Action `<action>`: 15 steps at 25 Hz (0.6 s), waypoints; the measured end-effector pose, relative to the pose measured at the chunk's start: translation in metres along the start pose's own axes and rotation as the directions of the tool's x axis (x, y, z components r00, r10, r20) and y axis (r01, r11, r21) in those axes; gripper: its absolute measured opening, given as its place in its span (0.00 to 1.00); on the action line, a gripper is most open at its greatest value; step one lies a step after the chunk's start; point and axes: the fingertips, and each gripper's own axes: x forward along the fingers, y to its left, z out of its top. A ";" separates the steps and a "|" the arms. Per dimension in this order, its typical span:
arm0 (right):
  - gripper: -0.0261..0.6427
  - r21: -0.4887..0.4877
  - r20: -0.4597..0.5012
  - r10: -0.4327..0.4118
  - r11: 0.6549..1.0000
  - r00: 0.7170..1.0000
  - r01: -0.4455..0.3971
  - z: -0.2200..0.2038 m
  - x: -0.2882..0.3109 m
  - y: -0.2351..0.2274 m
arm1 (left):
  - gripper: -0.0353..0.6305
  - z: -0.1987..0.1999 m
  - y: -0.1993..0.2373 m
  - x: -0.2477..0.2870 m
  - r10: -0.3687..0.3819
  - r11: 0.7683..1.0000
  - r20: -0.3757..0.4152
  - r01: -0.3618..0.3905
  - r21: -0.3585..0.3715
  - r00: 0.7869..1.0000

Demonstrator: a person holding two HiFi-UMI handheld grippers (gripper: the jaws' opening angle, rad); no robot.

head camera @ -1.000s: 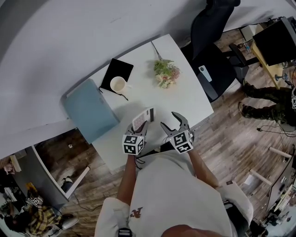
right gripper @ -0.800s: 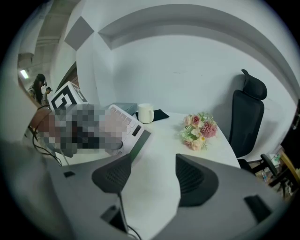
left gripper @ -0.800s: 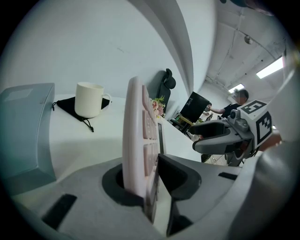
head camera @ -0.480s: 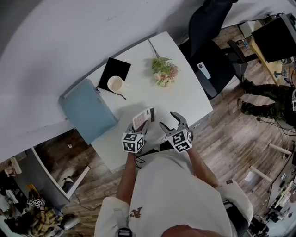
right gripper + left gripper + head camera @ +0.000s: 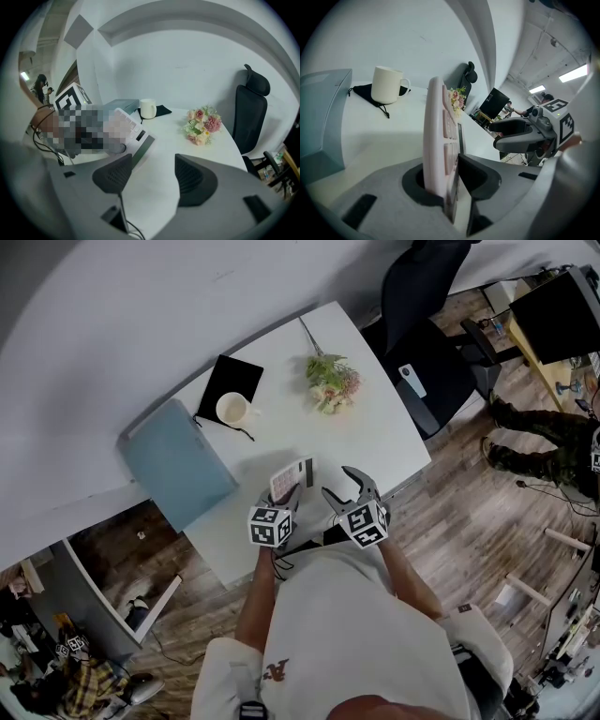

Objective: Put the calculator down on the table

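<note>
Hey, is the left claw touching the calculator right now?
Touching. In the left gripper view the left claw is shut on the calculator, with its jaws pressing both faces of the lower end.

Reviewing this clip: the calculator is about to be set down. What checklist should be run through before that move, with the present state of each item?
1. Grip on the calculator: ok. The left gripper is shut on its lower end, and the calculator stands on edge.
2. Right gripper out of the way: ok. Its jaws are apart with nothing between them, beside the calculator.
3. Free landing spot: ok. The table is bare just ahead of the calculator.
4. Neighbours clear: ok. The mug and the flower bunch sit farther back.
5. Calculator already touching the table: cannot tell.
</note>
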 end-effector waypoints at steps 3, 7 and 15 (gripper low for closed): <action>0.47 0.002 -0.002 0.001 1.000 1.000 -0.001 -0.002 0.000 0.001 | 0.21 -0.004 0.000 0.002 -0.002 1.000 -0.010 0.002 -0.001 1.000; 0.47 0.002 -0.006 0.005 1.000 1.000 -0.005 -0.003 0.000 0.003 | 0.21 -0.004 -0.001 0.003 -0.008 1.000 -0.014 0.008 -0.006 1.000; 0.47 0.003 -0.009 0.007 1.000 1.000 -0.007 -0.005 0.001 0.005 | 0.22 -0.006 0.001 0.005 -0.008 0.999 -0.013 0.008 -0.036 1.000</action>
